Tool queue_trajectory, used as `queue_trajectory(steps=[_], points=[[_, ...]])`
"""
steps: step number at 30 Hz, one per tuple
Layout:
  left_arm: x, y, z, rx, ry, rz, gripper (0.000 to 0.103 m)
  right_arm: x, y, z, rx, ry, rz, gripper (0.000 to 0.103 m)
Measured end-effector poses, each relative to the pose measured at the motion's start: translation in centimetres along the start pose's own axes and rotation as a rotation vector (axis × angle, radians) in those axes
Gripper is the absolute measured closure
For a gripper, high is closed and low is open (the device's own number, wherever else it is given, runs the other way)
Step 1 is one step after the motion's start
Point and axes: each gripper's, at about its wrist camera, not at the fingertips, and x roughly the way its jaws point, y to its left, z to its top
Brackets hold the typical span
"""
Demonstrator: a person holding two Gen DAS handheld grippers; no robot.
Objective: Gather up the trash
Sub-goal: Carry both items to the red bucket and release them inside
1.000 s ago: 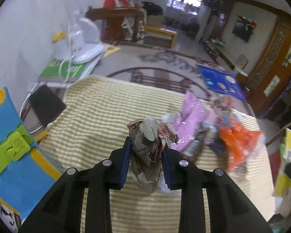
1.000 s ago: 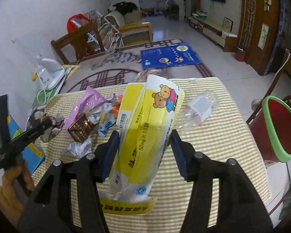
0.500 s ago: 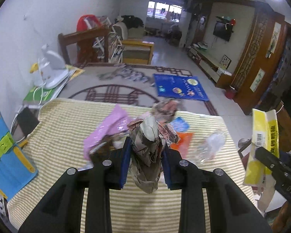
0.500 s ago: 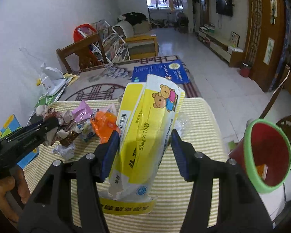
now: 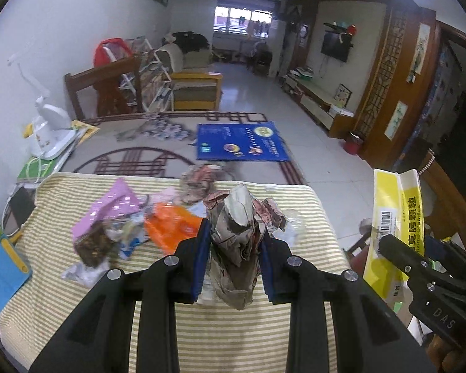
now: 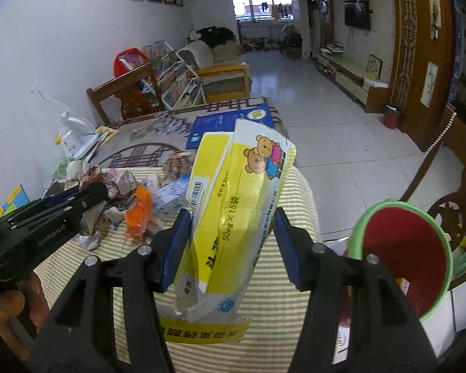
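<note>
The crumpled paper wad (image 5: 237, 242) is a grey-brown ball of creased printed paper with reddish patches, its peak pointing up and its lower tip hanging below the pads. It sits squarely between the blue pads of the left gripper (image 5: 234, 264), whose jaws stand narrow and press on it from both sides, so the wad is clamped and carried above the striped tablecloth (image 5: 233, 335).

The yellow box (image 6: 233, 214) is a flattened, dented carton with a white side panel, a barcode, black printed characters and a cartoon bear near its top end; its torn lower flap hangs below the fingers. The right gripper (image 6: 230, 248) has its jaws about halfway apart and closed on this box, which stands nearly upright between the blue pads and leans a little to the right.

Ahead and left of the left gripper, more trash lies on the cloth: a pink wrapper (image 5: 108, 211), an orange plastic bag (image 5: 171, 227) and another crumpled paper ball (image 5: 202, 180) near the far edge.

To the right of the right gripper, beside the table edge, stands a red bin with a green rim (image 6: 404, 258), its mouth tilted toward the camera.
</note>
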Motion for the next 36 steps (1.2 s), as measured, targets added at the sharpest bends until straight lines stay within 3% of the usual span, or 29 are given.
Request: queue_trajectory(steps=[7, 17, 25, 30, 36], points=[[1.1, -5.9, -0.1, 0.051, 0.032, -0.083, 0.076, -1.4, -5.1, -0.5, 0.066, -0.013, -0.058, 0.05], [4.3, -16.8, -0.7, 0.182, 0.113, -0.276, 0.076, -3.5, -14.6, -1.9, 0.193, -0.021, -0.215, 0.049], [8.0, -25.6, -1.6, 0.274, 0.203, -0.417, 0.076, -3.4, -23.1, -4.3, 0.29, 0.055, -0.36, 0.049], [9.5, -28.7, -2.7, 0.319, 0.247, -0.455, 0.076, -3.1, -25.4, -5.7, 0.328, 0.085, -0.392, 0.049], [10.4, -29.5, -3.1, 0.331, 0.274, -0.468, 0.072, -2.2, -25.9, -5.8, 0.335, 0.106, -0.403, 0.049]])
